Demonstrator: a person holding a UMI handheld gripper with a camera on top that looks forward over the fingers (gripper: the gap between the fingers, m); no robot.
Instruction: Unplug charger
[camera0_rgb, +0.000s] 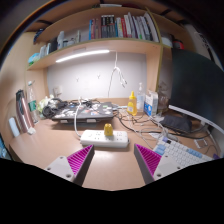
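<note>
One yellow charger (108, 130) sits plugged upright into a white power strip (106, 139) lying crosswise on the tabletop (110, 168), just ahead of the claw (116, 158), slightly left of centre. The claw gapes wide, holding nothing. A yellow bottle (131, 102), tangled cables (150, 125) and a keyboard (183, 154) crowd nearby; the straight approach looks unobstructed.

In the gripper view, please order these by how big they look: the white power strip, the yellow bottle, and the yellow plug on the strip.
1. White power strip, just ahead of the open fingers.
2. Yellow bottle, standing farther back, so possibly bigger in reality.
3. Yellow plug.
</note>
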